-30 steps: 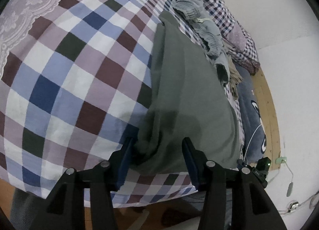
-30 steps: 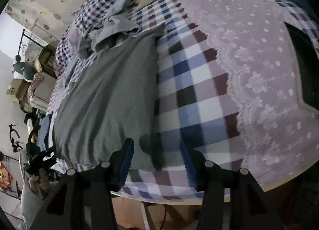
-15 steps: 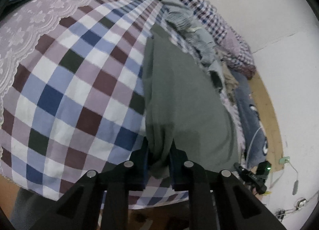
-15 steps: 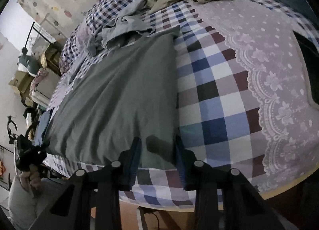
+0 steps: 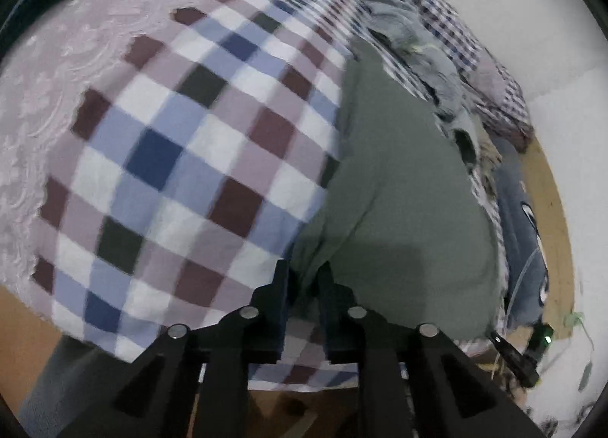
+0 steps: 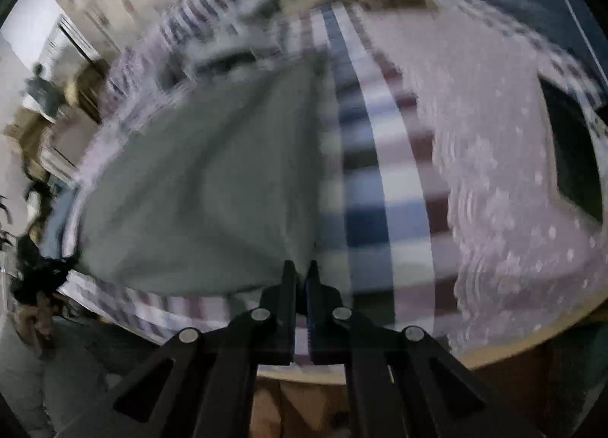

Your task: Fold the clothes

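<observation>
Grey garment [image 5: 399,187] bunches between the left gripper's [image 5: 304,270] opening jaws; right gripper's [image 6: 301,270] jaws pinch its corner.

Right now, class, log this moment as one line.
task: fold clothes | left gripper: opening, grey garment corner between fingers | right gripper: shut at garment's other near corner | surface: checked bedspread

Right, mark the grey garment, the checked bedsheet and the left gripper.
grey garment [image 5: 399,187]: left wrist view, its flat middle.
checked bedsheet [image 5: 182,156]: left wrist view, a bare blue square.
left gripper [image 5: 304,278]: left wrist view, between its fingertips.
</observation>
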`<state>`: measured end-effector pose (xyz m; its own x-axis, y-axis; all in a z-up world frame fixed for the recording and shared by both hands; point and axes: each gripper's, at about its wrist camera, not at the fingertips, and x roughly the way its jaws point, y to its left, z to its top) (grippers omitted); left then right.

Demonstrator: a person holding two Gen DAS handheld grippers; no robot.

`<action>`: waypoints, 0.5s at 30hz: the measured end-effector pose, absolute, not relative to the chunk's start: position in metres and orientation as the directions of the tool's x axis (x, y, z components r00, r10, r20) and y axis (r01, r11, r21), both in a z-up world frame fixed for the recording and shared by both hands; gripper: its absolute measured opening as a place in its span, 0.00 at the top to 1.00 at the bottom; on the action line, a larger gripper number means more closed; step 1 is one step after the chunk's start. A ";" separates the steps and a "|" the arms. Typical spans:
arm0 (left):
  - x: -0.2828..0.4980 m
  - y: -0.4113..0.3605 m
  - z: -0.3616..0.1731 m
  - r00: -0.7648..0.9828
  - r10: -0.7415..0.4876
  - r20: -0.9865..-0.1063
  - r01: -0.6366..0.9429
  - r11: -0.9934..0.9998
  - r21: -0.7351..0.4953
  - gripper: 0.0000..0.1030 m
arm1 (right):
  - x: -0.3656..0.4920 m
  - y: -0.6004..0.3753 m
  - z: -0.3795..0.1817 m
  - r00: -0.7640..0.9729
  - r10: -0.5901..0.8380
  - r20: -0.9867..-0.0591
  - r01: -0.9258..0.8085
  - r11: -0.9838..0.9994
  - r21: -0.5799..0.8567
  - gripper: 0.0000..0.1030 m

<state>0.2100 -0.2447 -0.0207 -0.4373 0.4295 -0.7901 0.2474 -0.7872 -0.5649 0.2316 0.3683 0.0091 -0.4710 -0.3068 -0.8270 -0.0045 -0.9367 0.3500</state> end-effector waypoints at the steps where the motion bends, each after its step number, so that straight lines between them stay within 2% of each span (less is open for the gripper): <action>1: 0.212 -0.249 -0.021 -0.444 0.420 -0.791 0.275 -0.777 -0.567 0.54 | 0.231 0.370 0.009 -0.471 -0.296 -0.831 -0.017 -0.939 0.344 0.97; 5: 0.221 -0.261 -0.022 -0.467 0.420 -0.778 0.323 -0.738 -0.593 0.47 | 0.231 0.378 0.008 -0.468 -0.241 -0.850 -0.079 -0.947 0.312 0.95; 8: 0.224 -0.259 -0.023 -0.474 0.463 -0.749 0.307 -0.710 -0.634 0.44 | 0.235 0.395 0.013 -0.499 -0.145 -0.855 -0.191 -0.943 0.271 0.92; 15: 0.232 -0.229 -0.033 -0.436 0.525 -0.731 0.259 -0.704 -0.661 0.41 | 0.245 0.380 0.045 -0.644 -0.044 -0.764 -0.174 -0.964 0.202 0.91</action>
